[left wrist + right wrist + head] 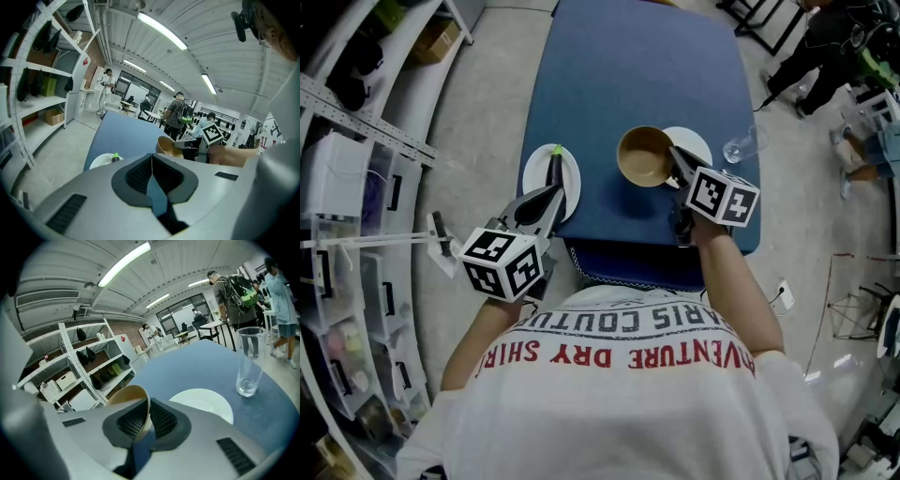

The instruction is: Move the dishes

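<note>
A tan bowl [643, 156] hangs tilted over the blue table [628, 66], its rim pinched between the pads of my right gripper [676, 161], which is shut on it. In the right gripper view the bowl's wall [129, 397] runs up between the jaws of the right gripper [146, 420]. Behind the bowl lies a white plate [694, 142] [204, 401]. Over the near part of a second white plate [570, 173] [101, 161] at the table's left is my left gripper [550, 194] [151, 166], jaws together. A dark, green-tipped thing [555, 152] [115, 156] lies on that plate. Whether the rim is pinched is hidden.
A clear drinking glass [741, 147] [247, 363] stands at the table's right edge beside the far plate. White shelving [356, 187] with bins lines the left side. People [178, 115] stand further back in the room, beyond the table's far end.
</note>
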Demonstrator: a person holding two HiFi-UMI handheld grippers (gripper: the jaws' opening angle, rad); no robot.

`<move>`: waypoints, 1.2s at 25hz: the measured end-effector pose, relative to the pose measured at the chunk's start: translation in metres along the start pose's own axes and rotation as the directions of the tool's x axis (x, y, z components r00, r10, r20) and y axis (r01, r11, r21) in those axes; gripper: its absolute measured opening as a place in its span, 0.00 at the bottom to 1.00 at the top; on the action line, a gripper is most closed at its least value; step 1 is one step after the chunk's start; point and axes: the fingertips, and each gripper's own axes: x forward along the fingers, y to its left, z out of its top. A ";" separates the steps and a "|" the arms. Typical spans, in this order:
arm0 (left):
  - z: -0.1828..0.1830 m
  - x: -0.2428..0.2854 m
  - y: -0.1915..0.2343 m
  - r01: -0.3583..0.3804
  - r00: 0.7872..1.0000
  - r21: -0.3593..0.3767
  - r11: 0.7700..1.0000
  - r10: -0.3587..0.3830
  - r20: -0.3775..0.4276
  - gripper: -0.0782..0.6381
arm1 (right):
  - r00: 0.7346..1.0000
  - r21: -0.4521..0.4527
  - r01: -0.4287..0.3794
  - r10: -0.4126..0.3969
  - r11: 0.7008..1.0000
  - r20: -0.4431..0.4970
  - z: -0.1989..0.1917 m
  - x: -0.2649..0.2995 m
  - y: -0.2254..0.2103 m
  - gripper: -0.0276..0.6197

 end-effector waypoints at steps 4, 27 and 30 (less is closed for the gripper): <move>-0.005 -0.012 0.011 -0.017 1.000 -0.008 1.000 0.017 0.002 0.15 | 0.999 -0.016 -0.022 0.021 1.000 -0.027 -0.013 0.012 0.017 0.09; -0.021 -0.030 0.031 -0.018 1.000 0.031 0.999 0.018 -0.017 0.15 | 0.999 0.098 -0.028 0.031 0.995 -0.036 -0.050 0.034 0.030 0.10; -0.020 -0.026 0.022 -0.007 1.000 0.040 0.999 0.008 -0.022 0.15 | 0.999 0.076 -0.041 0.042 0.996 -0.014 -0.043 0.021 0.030 0.10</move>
